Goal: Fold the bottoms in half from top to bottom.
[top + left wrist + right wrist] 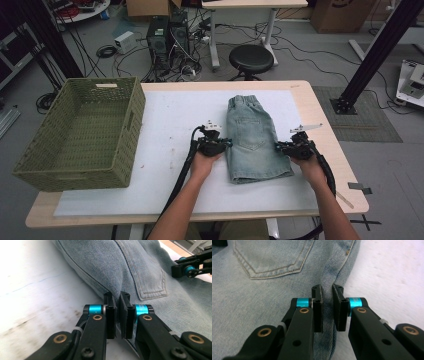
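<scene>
Left gripper (118, 315) jaws pinching shorts (150, 272) edge, basket (80, 135) in high view

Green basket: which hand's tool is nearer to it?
Left. The left tool grips the near-basket side edge of the denim shorts, with bare mat between it and the green basket. The right tool grips the shorts' far side edge.

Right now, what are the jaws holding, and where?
Both pinch the denim shorts: left gripper on one side edge, right gripper on the opposite side edge.
</scene>
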`<act>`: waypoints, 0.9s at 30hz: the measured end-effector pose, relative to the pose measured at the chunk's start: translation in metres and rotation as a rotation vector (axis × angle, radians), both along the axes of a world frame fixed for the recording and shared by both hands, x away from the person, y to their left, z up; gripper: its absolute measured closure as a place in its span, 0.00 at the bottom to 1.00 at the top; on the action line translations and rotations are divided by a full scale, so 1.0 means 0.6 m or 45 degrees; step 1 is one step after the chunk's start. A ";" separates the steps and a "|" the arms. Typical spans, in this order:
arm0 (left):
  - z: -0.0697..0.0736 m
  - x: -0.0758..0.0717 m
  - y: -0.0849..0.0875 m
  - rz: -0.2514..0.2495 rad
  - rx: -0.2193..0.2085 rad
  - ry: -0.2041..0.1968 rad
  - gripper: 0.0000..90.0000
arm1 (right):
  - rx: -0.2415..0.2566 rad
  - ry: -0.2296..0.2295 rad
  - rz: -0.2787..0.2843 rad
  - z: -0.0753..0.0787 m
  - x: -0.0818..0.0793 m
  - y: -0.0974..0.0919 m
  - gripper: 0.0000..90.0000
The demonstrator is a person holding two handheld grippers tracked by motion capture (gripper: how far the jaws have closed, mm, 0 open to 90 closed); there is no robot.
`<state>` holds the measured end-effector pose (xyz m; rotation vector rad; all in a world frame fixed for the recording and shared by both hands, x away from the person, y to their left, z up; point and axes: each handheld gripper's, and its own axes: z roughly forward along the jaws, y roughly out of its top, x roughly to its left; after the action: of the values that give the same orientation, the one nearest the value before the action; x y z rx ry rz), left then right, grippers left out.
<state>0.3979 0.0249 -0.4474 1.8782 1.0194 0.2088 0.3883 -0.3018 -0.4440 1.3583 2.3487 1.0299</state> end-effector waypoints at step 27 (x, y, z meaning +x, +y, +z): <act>0.005 -0.026 0.142 0.049 0.008 -0.032 0.94 | -0.009 -0.009 0.170 0.001 -0.009 0.137 0.91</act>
<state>0.3825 0.1104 -0.4444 1.8583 1.0393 0.2580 0.3831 -0.2194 -0.4432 1.2072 2.4640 1.0595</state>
